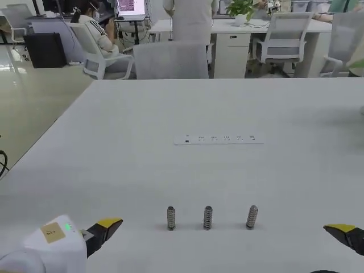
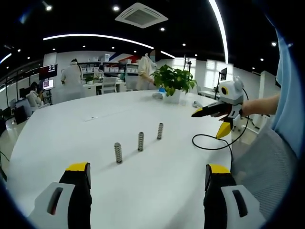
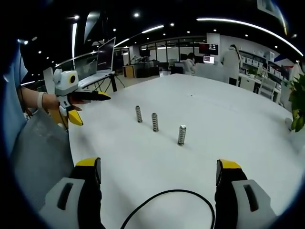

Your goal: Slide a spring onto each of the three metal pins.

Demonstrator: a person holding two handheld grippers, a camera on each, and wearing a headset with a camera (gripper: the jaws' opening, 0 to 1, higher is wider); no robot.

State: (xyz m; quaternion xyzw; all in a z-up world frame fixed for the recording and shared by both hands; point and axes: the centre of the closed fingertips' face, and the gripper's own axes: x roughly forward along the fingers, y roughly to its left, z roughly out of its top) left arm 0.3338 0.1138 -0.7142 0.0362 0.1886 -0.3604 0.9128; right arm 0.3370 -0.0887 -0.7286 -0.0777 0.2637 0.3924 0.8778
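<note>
1. Left hand-held gripper [image 2: 147, 169] rises from the bottom of its own view, released, with its jaws spread wide and nothing between them. In the head view its yellow tip sits at the lower left of the frame.
2. The right hand-held gripper [image 3: 158, 164] is likewise released, its jaws wide apart and empty. Its yellow tip shows at the lower right edge of the head view. A black cable [image 3: 167, 193] loops over the white table [image 1: 114, 142] low in the right gripper view, between the jaws.
3. At the lower centre of the head view, between the two tips and apart from both, three springs stand in a row on the table. They are the left spring [image 1: 171, 218], the middle spring [image 1: 207, 218] and the right spring [image 1: 252, 217], which leans slightly.
4. What stands inside the coils is too small to tell.
5. Higher in the frame, near the centre, a white power strip [image 1: 219, 139] lies flat in the table top.
6. Beyond the table's far edge stands a grey chair [image 1: 170, 60]. White desks and a potted plant [image 1: 242, 8] are along the top of the frame, and a seated person is at the upper left.
</note>
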